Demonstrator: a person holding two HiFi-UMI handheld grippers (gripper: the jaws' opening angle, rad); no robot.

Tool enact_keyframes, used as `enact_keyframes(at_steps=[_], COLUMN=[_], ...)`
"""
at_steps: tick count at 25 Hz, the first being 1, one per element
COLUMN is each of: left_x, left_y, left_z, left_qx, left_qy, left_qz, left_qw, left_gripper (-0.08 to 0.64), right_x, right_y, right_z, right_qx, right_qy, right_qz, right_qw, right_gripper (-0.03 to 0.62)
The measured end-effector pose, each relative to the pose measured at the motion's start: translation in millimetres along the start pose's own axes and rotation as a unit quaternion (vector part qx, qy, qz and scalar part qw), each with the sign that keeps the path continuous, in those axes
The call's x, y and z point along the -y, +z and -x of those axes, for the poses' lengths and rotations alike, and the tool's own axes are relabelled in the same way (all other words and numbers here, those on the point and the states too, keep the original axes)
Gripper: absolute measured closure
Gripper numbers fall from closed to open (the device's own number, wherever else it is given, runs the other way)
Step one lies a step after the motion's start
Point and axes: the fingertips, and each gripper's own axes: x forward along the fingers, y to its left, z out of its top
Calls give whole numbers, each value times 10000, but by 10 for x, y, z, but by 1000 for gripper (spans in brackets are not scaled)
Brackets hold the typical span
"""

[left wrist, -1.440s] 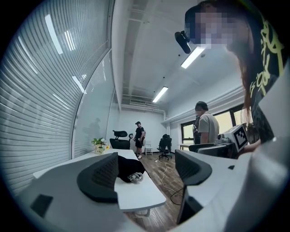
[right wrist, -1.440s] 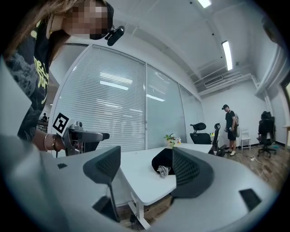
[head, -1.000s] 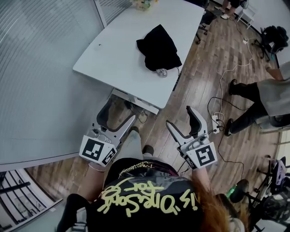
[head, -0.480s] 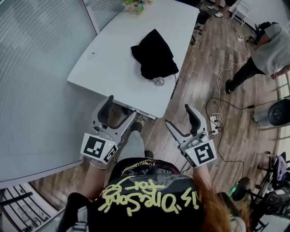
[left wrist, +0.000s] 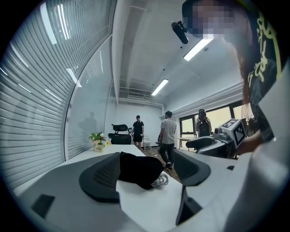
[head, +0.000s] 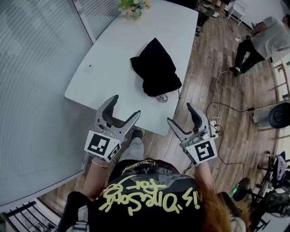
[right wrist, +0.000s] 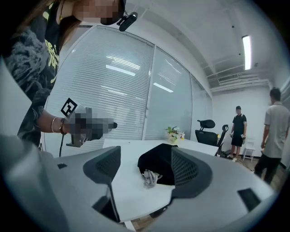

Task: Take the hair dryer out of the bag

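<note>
On the white surface, toward its near edge, one black bag lies slumped. One coil of grey cord spills from the bag's near end onto the surface and touches the bag. We see no hair dryer body in any view. Our read: it sits inside the bag, with only the cord out.

Left tool: jaws wide apart, nothing between them, hovering at the surface's near edge, short of the bag. Right tool: jaws also spread, empty, held just off the edge over the wood floor. Neither touches bag or cord.

Progress: we judge nothing done yet, approach only. Left to do: close in, hold or spread the bag with one tool, draw the dryer clear with the other.

Count: one bag, one cord coil, one surface, two tools, one potted plant at the far end, three people standing beyond it in the left gripper view.
</note>
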Motion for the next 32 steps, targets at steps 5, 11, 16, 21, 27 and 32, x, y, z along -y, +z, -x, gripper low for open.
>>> enact_keyframes(at_steps=[5, 11, 16, 21, 27, 32], left_x=[-221, -217, -159, -101, -173, -229], left_y=[-176, -539, -876, -1089, -1192, -1120], left_z=[-353, -786, -1078, -1253, -1332, -1389], left_qx=[-297, -848, -1268, -1560, -1600, -1533], left_qy=[-325, -899, -1312, -1670, -1739, -1754], left_qz=[-101, -484, -797, -1053, -1317, -1393], left_qw=[9990, 9912, 9800, 9678, 9627, 9625], left_gripper=[195, 195, 195, 209, 278, 412], right_x=[353, 618, 741, 802, 814, 798], right_y=[-210, -650, -994, -1089, -1146, -1031], right_z=[-339, -696, -924, -1093, -1190, -1251], right_qx=[-481, -1114, -1789, -1934, -2019, -1896], right_qy=[-320, -309, -349, -348, -310, -306], right_qz=[493, 1340, 1954, 2130, 2342, 2689], right_qw=[9971, 9842, 9636, 9571, 9505, 9438], right_gripper=[256, 256, 256, 259, 271, 430])
